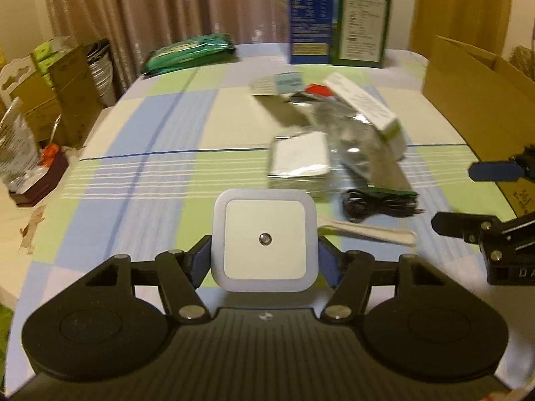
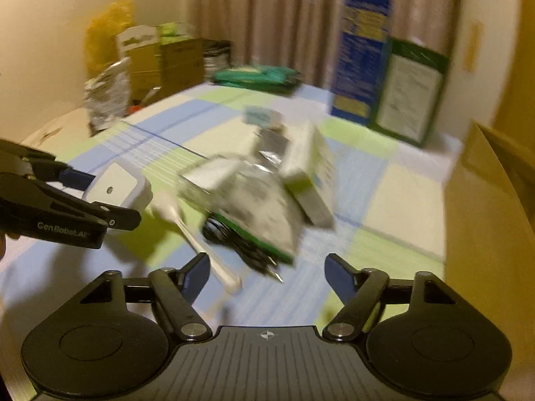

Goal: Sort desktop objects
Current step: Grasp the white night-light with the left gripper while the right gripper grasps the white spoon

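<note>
Left gripper (image 1: pixel 264 260): I have it clamped on the white square night light (image 1: pixel 264 240), lifted clear of the checked tablecloth (image 1: pixel 140 180).
Right gripper (image 2: pixel 267 275): my jaws stand wide, holding nothing, over the black cable (image 2: pixel 234 237).
Readable writing: "GenRobot.AI" on the left gripper's arm, seen only from the right wrist.
Pile: the foil pouch (image 1: pixel 354 140), white-green box (image 1: pixel 367 110) and white spoon (image 1: pixel 367 230) lie together mid-table; print is too blurred to read.
Cardboard box (image 1: pixel 474 93): open, at the table's right edge.
</note>
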`<action>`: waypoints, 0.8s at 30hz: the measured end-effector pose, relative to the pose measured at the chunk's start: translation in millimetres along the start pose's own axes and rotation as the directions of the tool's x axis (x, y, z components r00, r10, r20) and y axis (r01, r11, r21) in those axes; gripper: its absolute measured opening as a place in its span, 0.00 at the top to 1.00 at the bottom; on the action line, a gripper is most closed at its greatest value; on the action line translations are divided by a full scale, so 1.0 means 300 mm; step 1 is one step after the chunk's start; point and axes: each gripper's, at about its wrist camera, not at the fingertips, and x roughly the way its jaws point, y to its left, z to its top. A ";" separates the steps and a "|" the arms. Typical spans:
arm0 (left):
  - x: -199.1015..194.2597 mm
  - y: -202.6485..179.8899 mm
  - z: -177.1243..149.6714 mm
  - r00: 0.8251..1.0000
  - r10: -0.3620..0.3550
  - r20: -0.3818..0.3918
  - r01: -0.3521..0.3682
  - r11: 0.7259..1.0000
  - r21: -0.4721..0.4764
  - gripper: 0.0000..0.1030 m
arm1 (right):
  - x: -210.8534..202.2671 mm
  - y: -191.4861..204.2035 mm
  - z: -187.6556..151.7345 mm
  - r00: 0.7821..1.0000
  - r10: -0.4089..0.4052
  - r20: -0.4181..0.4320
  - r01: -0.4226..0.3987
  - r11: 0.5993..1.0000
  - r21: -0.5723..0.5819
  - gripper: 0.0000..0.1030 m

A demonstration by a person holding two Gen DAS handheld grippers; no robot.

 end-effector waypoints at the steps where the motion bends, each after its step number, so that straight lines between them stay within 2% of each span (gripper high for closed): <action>1: -0.003 0.020 0.001 1.000 -0.001 -0.003 0.001 1.000 -0.014 0.41 | 0.016 0.021 0.016 1.000 0.019 0.000 -0.019 0.999 -0.040 0.36; 4: -0.006 0.063 -0.002 1.000 -0.004 -0.007 0.004 0.998 -0.059 0.41 | 0.063 0.087 0.047 0.996 0.084 -0.018 -0.085 0.985 -0.147 0.43; 8: -0.006 0.072 -0.005 1.000 -0.014 -0.008 0.013 0.997 -0.070 0.41 | 0.136 0.156 0.064 0.986 0.155 -0.069 -0.167 0.954 -0.250 0.56; 11: -0.005 0.091 -0.006 1.000 -0.012 -0.008 0.011 0.995 -0.094 0.41 | 0.198 0.172 0.069 0.978 0.181 -0.108 -0.203 0.945 -0.255 0.74; 12: -0.003 0.098 -0.007 1.000 -0.012 -0.010 0.011 0.995 -0.103 0.41 | 0.216 0.175 0.069 0.976 0.184 -0.115 -0.208 0.944 -0.258 0.77; 17: 0.000 0.106 -0.013 1.000 -0.019 -0.015 0.017 0.994 -0.109 0.41 | 0.283 0.188 0.066 0.972 0.186 -0.146 -0.222 0.933 -0.283 0.80; 19: 0.003 0.101 -0.013 0.999 -0.027 -0.017 0.025 0.994 -0.110 0.41 | 0.290 0.188 0.062 0.970 0.189 -0.151 -0.226 0.933 -0.282 0.86; 20: 0.005 0.100 -0.014 0.999 -0.032 -0.020 0.030 0.993 -0.112 0.41 | 0.290 0.187 0.062 0.969 0.191 -0.155 -0.228 0.935 -0.273 0.94; 24: 0.010 0.083 -0.018 0.998 -0.052 -0.031 0.048 0.994 -0.102 0.41 | 0.247 0.166 0.047 0.970 0.181 -0.162 -0.214 0.952 -0.217 0.97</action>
